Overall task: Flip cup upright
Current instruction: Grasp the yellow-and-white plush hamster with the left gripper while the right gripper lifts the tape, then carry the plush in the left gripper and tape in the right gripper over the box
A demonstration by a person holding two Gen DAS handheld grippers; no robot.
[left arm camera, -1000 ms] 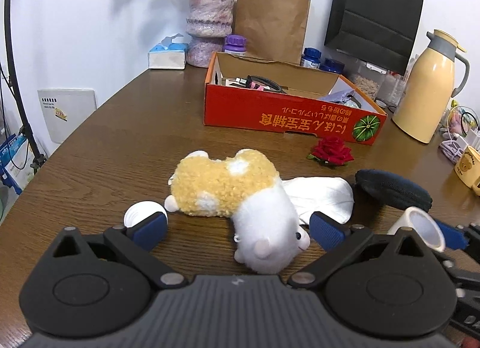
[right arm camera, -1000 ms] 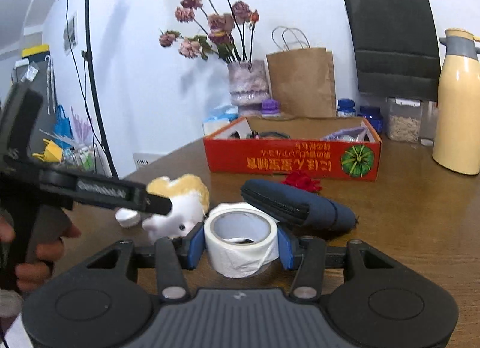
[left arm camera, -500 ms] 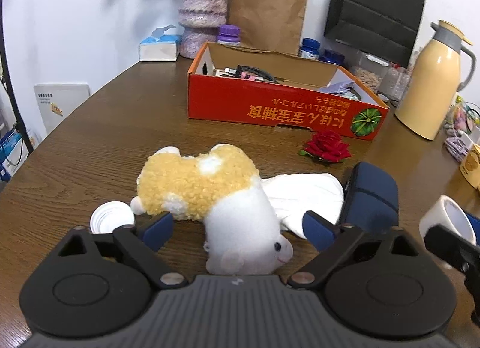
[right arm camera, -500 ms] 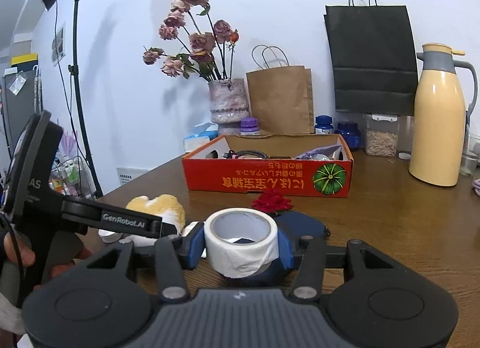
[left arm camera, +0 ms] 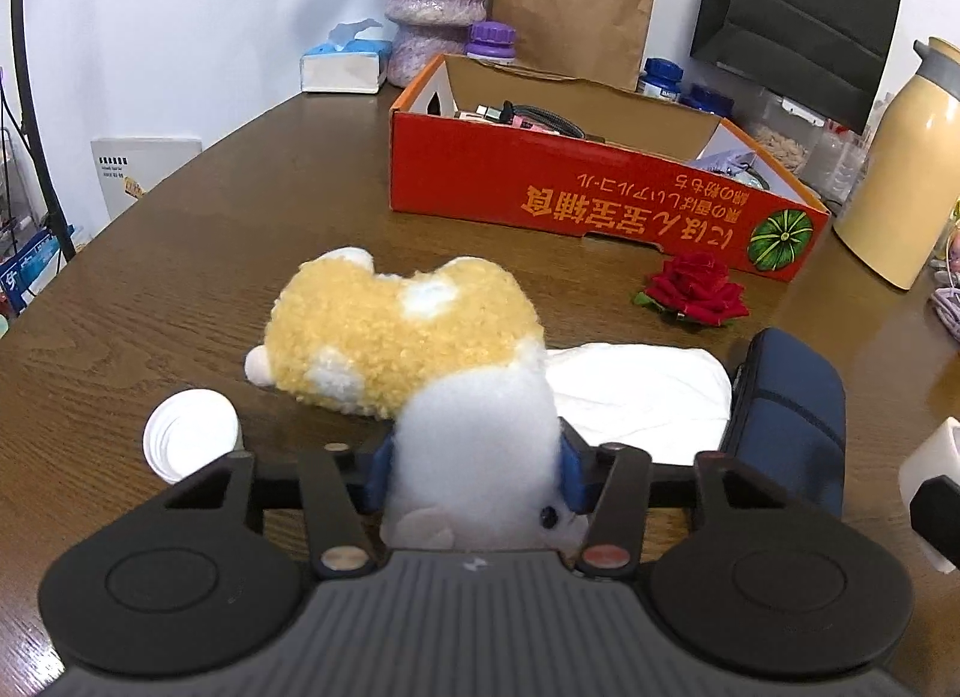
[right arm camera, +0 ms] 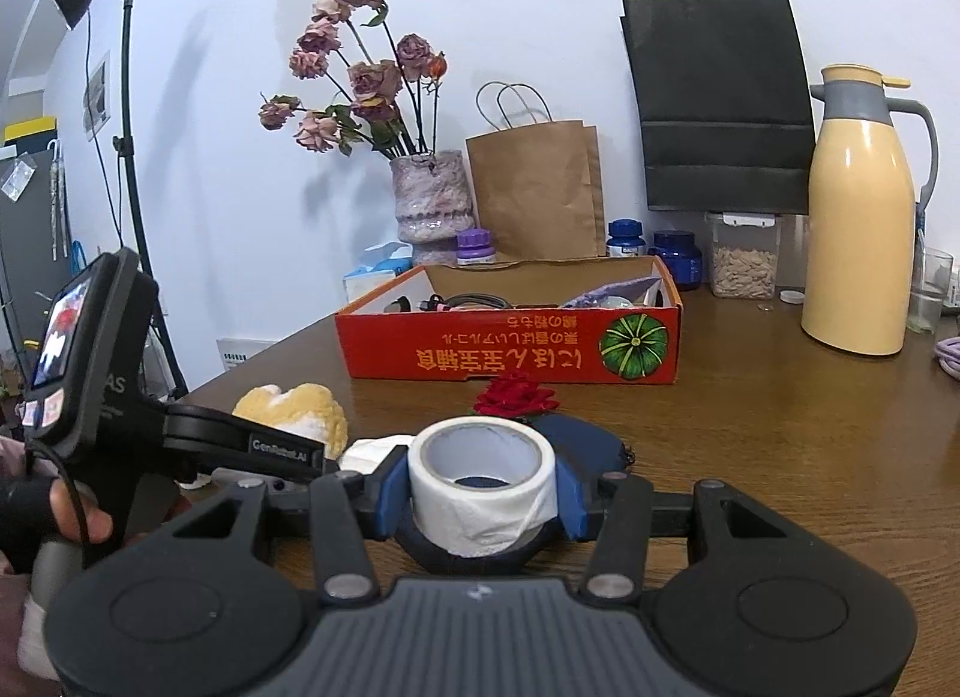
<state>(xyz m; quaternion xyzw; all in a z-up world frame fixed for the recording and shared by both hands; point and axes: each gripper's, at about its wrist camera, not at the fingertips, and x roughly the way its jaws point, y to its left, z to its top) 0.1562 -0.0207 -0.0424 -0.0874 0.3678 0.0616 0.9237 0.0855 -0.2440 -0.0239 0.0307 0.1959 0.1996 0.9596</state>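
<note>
closing on the plush toy [left arm camera: 474, 451]: left gripper [left arm camera: 474, 472] jaws still narrowing, blue pads pressed into both sides of the toy's white head. toy lies on its side on the wooden table [left arm camera: 180, 277], yellow body pointing away from the camera.

right gripper [right arm camera: 480, 496] holds the white cup [right arm camera: 480, 481] between its blue pads, jaws set narrow around the wall. cup's open mouth faces up and slightly toward the camera; a dark patch shows inside. it sits low over the table, over the dark blue pouch [right arm camera: 591, 445]; whether it touches is not clear.

white cloth [left arm camera: 636, 403] lies flat beside the toy, touching the pouch [left arm camera: 786, 415]. small white lid [left arm camera: 189, 442] rests on the table left of the left gripper. red rose [left arm camera: 693, 289] sits between the cloth and the red cardboard box [left arm camera: 570, 199]. yellow thermos [right arm camera: 858, 217] stands at far right. person's hand [right arm camera: 72, 517] grips the left gripper's handle at the left edge of the right wrist view.
</note>
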